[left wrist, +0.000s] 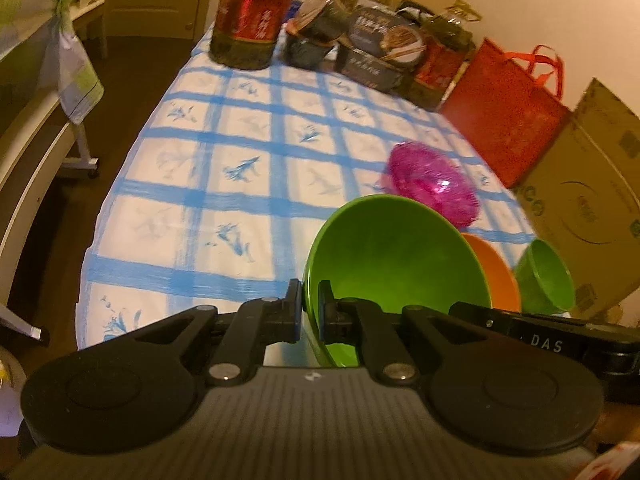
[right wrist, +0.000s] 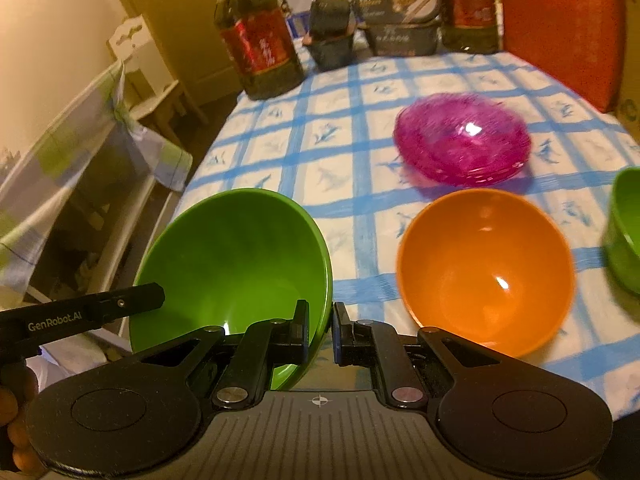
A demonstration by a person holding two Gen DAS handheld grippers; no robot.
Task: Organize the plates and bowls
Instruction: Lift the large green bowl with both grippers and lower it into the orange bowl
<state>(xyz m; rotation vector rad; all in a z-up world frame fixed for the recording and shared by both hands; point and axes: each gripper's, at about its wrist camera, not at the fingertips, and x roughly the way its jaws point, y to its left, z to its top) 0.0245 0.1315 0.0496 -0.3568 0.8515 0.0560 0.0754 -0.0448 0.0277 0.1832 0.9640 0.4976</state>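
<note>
Both grippers are shut on the rim of one large green bowl (left wrist: 396,256), held tilted above the table's near edge. My left gripper (left wrist: 310,304) pinches its left rim. My right gripper (right wrist: 321,324) pinches its right rim; the bowl (right wrist: 236,256) fills the left of the right wrist view. An orange bowl (right wrist: 486,264) sits on the checked cloth just to the right, partly hidden behind the green bowl in the left wrist view (left wrist: 498,276). A pink glittery bowl (right wrist: 462,142) lies beyond it. A small green cup (left wrist: 544,278) stands at the far right.
The table has a blue-checked white cloth (left wrist: 240,160). Two large oil bottles (left wrist: 254,12), food boxes (right wrist: 400,12) and a red bag (right wrist: 560,24) line its far end. A cardboard box (left wrist: 580,200) stands to the right. A cloth-covered rack (right wrist: 80,152) stands to the left.
</note>
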